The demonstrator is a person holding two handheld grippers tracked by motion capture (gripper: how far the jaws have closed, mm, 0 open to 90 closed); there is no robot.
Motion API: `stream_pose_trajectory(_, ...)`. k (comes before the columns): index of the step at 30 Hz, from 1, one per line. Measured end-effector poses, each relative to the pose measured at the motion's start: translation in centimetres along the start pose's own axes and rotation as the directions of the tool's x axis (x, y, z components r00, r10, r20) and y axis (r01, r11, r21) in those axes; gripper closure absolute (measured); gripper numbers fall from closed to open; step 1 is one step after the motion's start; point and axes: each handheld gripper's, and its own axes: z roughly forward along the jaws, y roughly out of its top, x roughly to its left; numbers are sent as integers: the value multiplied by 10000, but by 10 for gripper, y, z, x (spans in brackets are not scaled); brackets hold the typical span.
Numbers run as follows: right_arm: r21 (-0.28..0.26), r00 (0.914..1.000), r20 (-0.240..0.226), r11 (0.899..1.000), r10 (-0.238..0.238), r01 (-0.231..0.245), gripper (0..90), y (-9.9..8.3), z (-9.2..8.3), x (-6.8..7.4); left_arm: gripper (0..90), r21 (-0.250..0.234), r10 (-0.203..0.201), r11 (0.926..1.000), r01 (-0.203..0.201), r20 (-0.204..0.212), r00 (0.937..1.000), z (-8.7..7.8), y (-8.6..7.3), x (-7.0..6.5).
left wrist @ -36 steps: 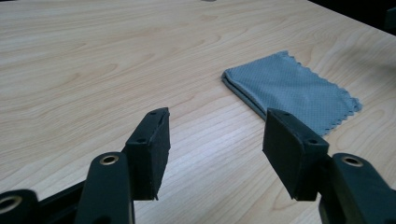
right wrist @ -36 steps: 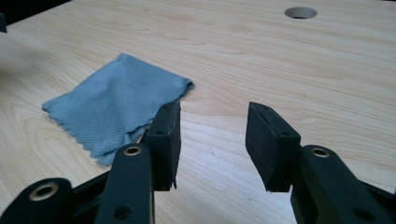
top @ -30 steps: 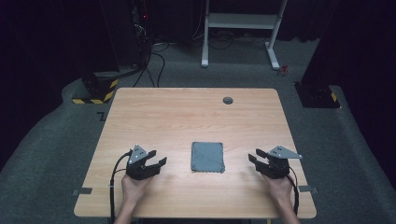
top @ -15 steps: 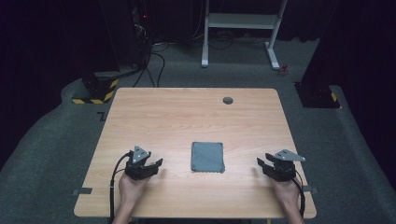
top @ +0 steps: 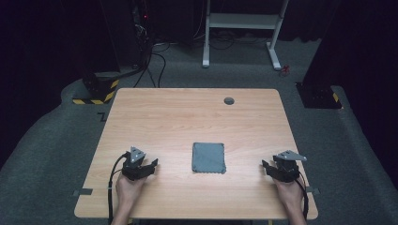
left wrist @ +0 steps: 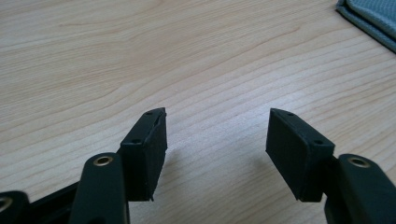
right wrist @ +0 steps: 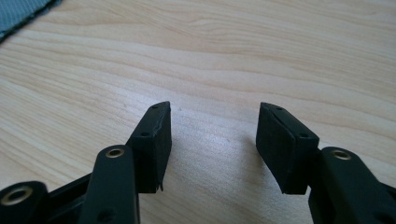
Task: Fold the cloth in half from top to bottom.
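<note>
On the near half of the table (top: 187,117), a grey cloth (top: 209,158) lies flat between the two grippers, well apart from each. Toward the far edge a small dark round disc (top: 229,101) sits in the wood, far from everything else. Nothing lies between either gripper and the cloth but bare wood.

The cloth is roughly square, folded, dull grey-blue, with a slightly uneven near edge. In the left gripper view its corner (left wrist: 371,18) shows at the upper right; in the right gripper view a corner (right wrist: 23,14) shows at the upper left.

The left gripper (top: 148,167) is held low over the table near the front edge, jaws spread wide with only wood grain between them, gripping nothing. The right gripper (top: 270,168) is likewise low by the right front corner, jaws wide apart and empty.

The table is light wood with rounded corners, standing on grey carpet. Beyond it the room is dark: a white frame (top: 244,28), cables (top: 150,61) on the floor, and a yellow-and-black striped base (top: 96,91).
</note>
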Motion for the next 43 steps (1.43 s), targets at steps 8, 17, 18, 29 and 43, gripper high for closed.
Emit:
stream_pose_trajectory(8, 160, 9998, -217, 9999, -6, 10, 366, 0, 2, 1, 339, 360, -210, 9991, 208, 50, 9998, 4, -2, 5)
stream_pose_trajectory(17, 196, 9999, -88, 9997, 124, -122, 343, -1, 2, 2, 270, 425, -220, 9989, 217, 76, 9997, 5, -2, 4)
stream_pose_trajectory(18, 196, 9999, -83, 9997, 132, -130, 343, -1, 2, 2, 268, 429, -241, 9988, 237, 93, 9997, 5, -2, 4)
stream_pose_trajectory(29, 200, 9999, -94, 9997, 125, -123, 340, -1, 2, 2, 254, 474, -157, 9988, 148, 186, 9997, 5, -2, 4)
stream_pose_trajectory(43, 196, 9999, -97, 9997, 113, -111, 340, -1, 2, 2, 248, 483, -150, 9987, 138, 239, 9996, 5, -2, 4)
